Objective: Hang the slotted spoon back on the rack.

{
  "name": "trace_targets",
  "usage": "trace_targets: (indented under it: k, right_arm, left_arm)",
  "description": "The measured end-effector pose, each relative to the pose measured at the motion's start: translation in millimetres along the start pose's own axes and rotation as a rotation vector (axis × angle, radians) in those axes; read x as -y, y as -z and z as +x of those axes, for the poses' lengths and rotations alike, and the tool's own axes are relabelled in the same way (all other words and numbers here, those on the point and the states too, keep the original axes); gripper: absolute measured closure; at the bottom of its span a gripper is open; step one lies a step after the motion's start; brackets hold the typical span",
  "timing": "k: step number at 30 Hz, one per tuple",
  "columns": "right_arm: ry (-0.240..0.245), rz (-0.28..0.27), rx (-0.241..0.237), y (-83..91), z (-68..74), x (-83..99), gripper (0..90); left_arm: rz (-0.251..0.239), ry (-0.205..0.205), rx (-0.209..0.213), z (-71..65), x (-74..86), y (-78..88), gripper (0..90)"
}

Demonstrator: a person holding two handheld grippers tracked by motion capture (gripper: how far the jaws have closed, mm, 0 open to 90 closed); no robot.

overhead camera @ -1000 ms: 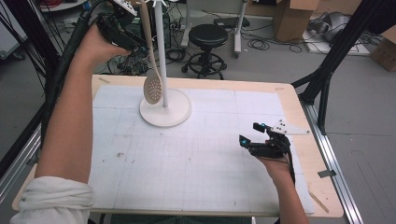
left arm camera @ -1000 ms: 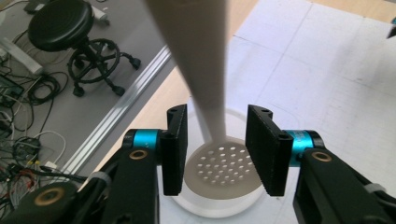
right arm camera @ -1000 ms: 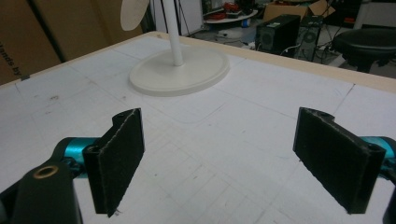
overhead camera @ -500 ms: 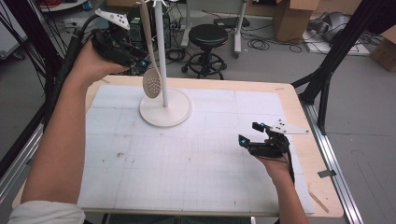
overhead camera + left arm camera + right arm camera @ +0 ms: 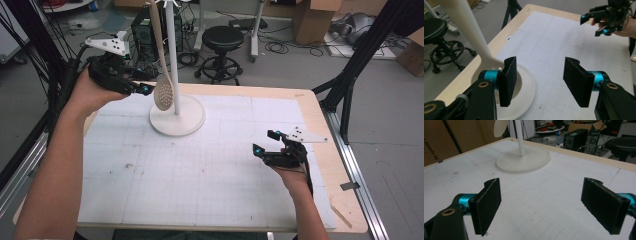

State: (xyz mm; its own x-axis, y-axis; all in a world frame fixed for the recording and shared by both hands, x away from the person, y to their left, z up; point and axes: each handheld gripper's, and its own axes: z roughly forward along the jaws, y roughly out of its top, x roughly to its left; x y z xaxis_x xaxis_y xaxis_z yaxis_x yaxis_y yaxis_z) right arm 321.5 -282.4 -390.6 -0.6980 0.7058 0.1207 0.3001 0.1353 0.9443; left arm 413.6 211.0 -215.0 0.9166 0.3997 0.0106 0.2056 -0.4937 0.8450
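The left gripper hung at the far left edge of the table, just left of the slotted spoon; its jaws had just been opening and stood apart with nothing between them. The spoon hung from the top of the white stand, its bowl low beside the pole, above the round base; the stand stood at the far side of the table, left of centre. The right gripper hovered over the near right of the table, well apart from the stand, its jaws wide apart and empty.
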Motion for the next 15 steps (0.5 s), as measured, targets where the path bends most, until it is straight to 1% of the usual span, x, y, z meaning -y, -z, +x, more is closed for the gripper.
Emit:
trace_targets:
  k: [2, 4, 6, 8, 11, 13, 15]
  right_arm:
    - [0.002, 0.003, 0.001, -0.8, 0.1, 0.2, 15.2]
    - [0.002, 0.003, 0.001, -0.9, 0.2, 0.2, 15.2]
    - [0.000, 0.004, 0.002, -0.9, 0.2, 0.1, 15.2]
    - [0.004, 0.001, 0.000, -1.2, 0.1, 0.0, 15.2]
    - [0.003, 0.001, -0.001, -1.3, 0.4, 0.0, 15.1]
    - [0.000, 0.003, 0.001, -1.5, 0.4, 0.2, 15.2]
    - [0.000, 0.005, 0.000, -2.0, 0.3, 0.3, 15.2]
  left_arm:
    - [-0.007, 0.002, 0.006, -4.7, 6.4, -2.2, 40.2]
    - [-0.010, 0.006, 0.008, -8.8, 13.7, -5.0, 39.7]
    - [-0.022, 0.012, 0.019, -10.8, 21.4, -7.8, 38.9]
    - [-0.024, 0.017, 0.017, -13.7, 27.9, -10.4, 37.3]
    - [-0.044, 0.011, 0.031, -18.4, 37.3, -14.3, 35.1]
    - [-0.059, 0.015, 0.045, -21.8, 44.2, -16.8, 34.1]
    - [-0.065, 0.016, 0.047, -24.6, 50.1, -18.6, 32.7]
